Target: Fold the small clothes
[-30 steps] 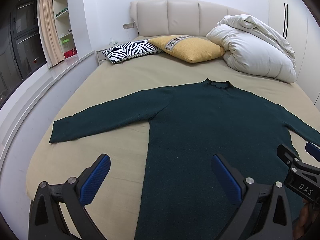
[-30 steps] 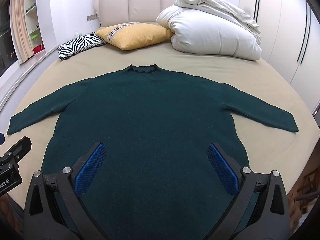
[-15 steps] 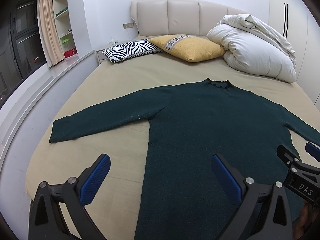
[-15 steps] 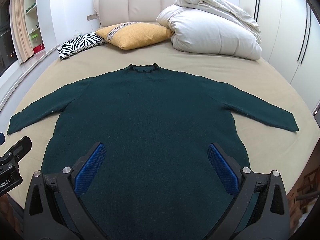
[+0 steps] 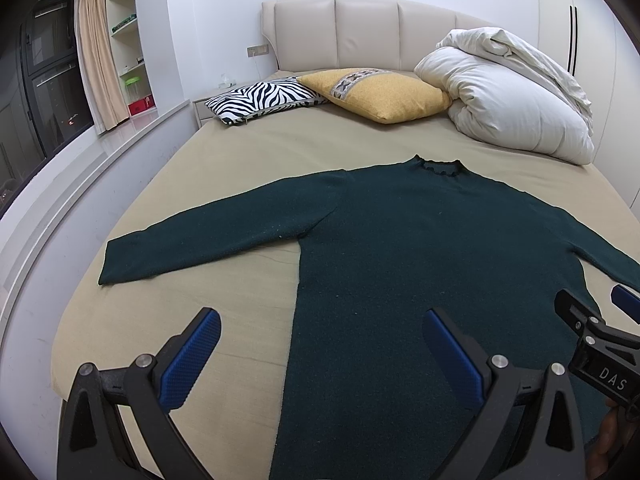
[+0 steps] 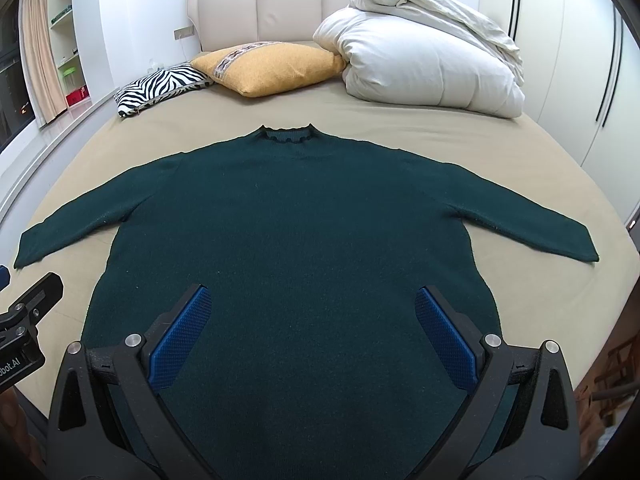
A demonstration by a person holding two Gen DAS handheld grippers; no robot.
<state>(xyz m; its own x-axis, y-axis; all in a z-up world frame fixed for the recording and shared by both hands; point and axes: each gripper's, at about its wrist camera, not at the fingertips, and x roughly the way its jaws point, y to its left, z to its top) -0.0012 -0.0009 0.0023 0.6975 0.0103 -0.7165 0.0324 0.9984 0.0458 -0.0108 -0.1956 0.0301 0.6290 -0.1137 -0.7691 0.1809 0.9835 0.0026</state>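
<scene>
On the right gripper (image 5: 600, 344): "DAS"; sweater (image 6: 288, 240) flat.

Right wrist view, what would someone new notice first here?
A dark green sweater lies flat on the bed, sleeves spread, neck toward the headboard. Behind it sit a zebra pillow, a yellow pillow and a bundled white duvet. Both grippers, left and right, hover open at the hem.
</scene>
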